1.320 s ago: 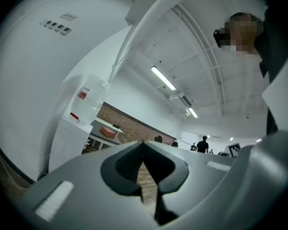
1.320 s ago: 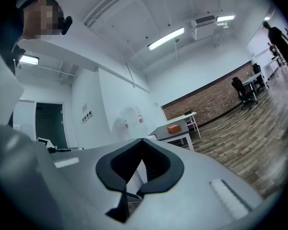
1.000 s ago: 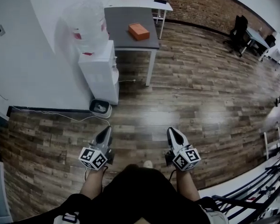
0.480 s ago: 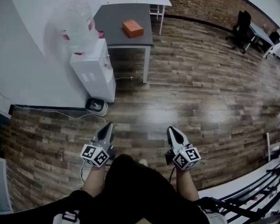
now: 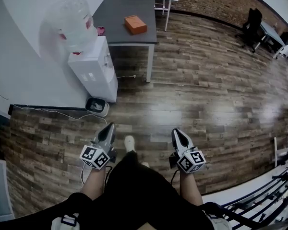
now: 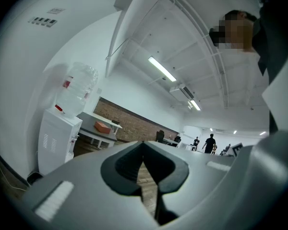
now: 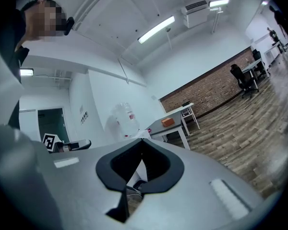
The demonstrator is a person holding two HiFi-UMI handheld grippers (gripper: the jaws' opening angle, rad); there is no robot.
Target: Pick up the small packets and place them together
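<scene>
Water dispenser (image 5: 93, 71) nearer; left hand-held gripper (image 5: 110, 127) and right hand-held gripper (image 5: 175, 132) closed empty over open floor (image 5: 206, 95).

Bare wood-plank floor (image 5: 201, 95) lies open ahead of the left gripper (image 5: 111, 127) and right gripper (image 5: 175, 132) and off to the right. Ahead on the left, a white water dispenser with a clear bottle (image 5: 93, 68) stands against the white wall (image 5: 24, 56). A small grey bin (image 5: 97, 106) sits at its foot and a dark grey table (image 5: 120, 30) stands just behind.
</scene>
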